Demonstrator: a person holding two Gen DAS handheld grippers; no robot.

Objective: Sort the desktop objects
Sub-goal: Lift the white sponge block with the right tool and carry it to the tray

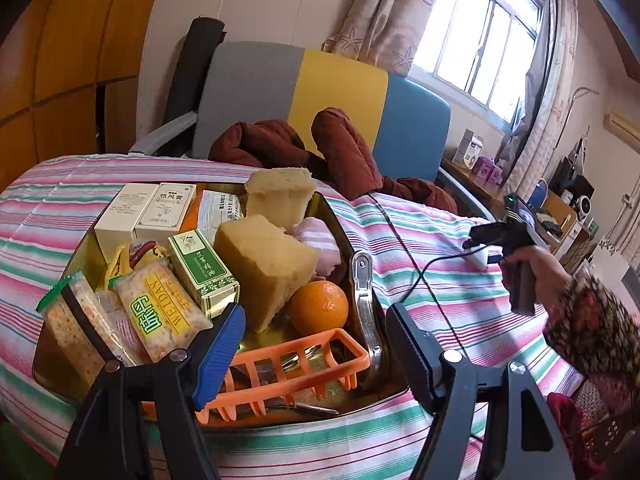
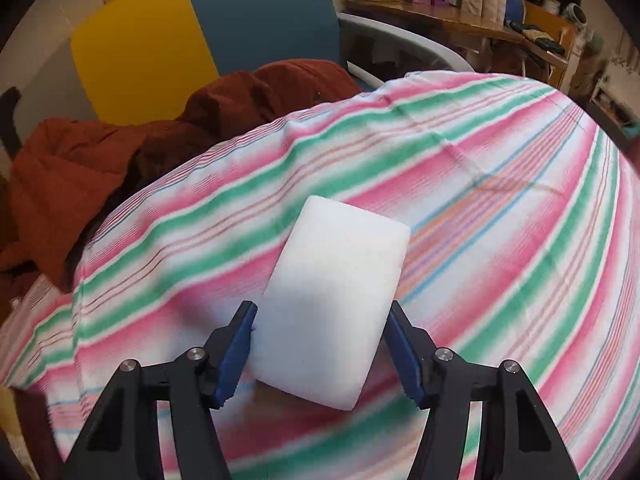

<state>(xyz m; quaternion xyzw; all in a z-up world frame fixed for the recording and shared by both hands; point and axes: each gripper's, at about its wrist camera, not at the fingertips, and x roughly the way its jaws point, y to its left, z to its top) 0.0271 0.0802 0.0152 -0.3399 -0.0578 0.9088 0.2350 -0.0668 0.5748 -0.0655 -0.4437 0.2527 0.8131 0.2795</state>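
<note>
My right gripper [image 2: 322,346] is clenched on a white sponge [image 2: 334,300], its 2 blue pads pressing the block's sides, and holds it above the striped cloth [image 2: 500,208]. In the left view the same gripper [image 1: 478,246] shows far off to the right over the cloth, gripped by my hand [image 1: 536,276].

My left gripper [image 1: 316,354] hangs released, jaws wide apart with nothing between them, over the near edge of a metal tray [image 1: 340,220]. The tray is crowded: 2 yellow sponges [image 1: 266,264], an orange [image 1: 319,307], a green box [image 1: 202,270], cracker packs [image 1: 160,316], 2 white boxes [image 1: 138,210], pink socks [image 1: 320,246] and an orange basket [image 1: 296,372]. A metal tool [image 1: 366,304] leans on the tray's right rim.
</note>
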